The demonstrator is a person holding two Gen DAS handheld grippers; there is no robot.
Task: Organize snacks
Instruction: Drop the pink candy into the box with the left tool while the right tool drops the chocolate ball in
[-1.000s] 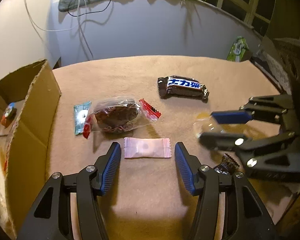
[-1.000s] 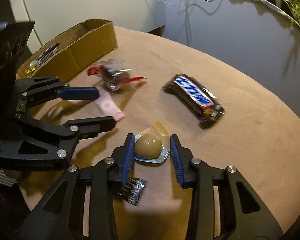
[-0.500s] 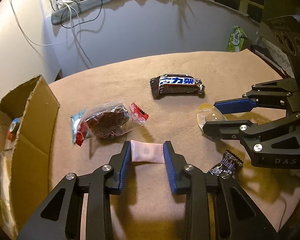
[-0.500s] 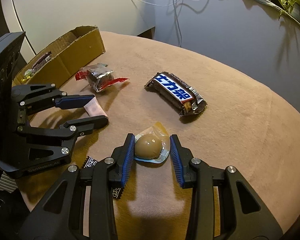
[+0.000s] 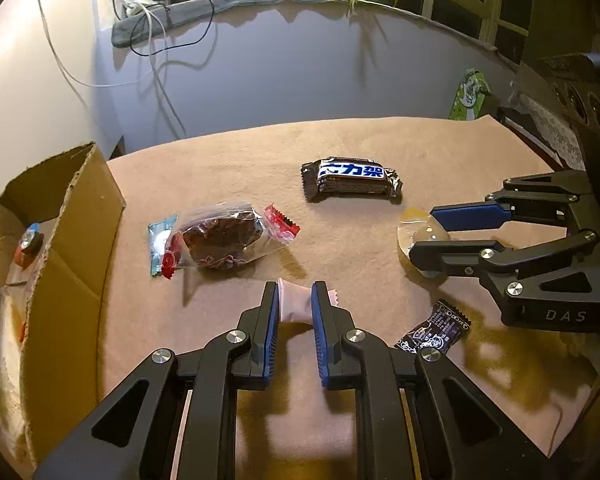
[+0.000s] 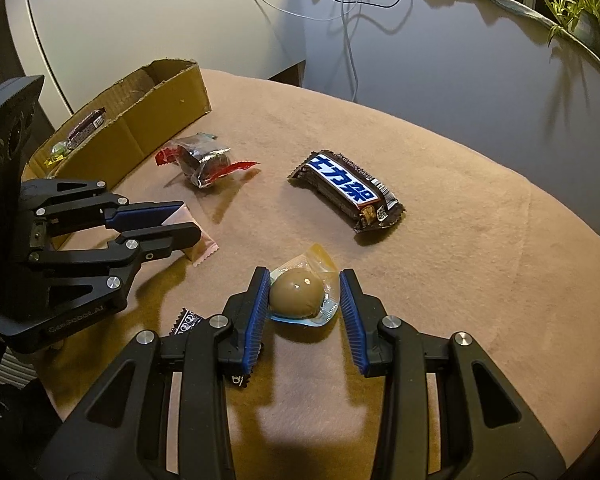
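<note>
Left wrist view shows a cardboard box (image 5: 80, 216) at the counter's (image 5: 440, 152) left edge; inside it lie a dark-wrapped bar (image 6: 86, 128), a small yellow-green sweet (image 6: 58, 152) and a red-and-blue piece (image 5: 28, 242), the rest hidden by the box wall. On the counter outside the box I count six snacks: one brown chocolate bar with a blue-and-white label (image 5: 352, 180), one clear packet of dark cake with red ends (image 5: 220, 236), one teal sachet (image 5: 160, 240) just beside it, one pink sachet (image 5: 296, 306), one small black sweet wrapper (image 5: 434, 330) and one packed brown egg (image 6: 298, 294). The left tongs (image 5: 294, 304) are nearly closed and closing, their blue pads pressing both sides of the pink sachet. The right tongs (image 6: 304, 296) stand partly open around the egg: the left pad touches its pack, and whether the right pad does too I cannot tell.
</note>
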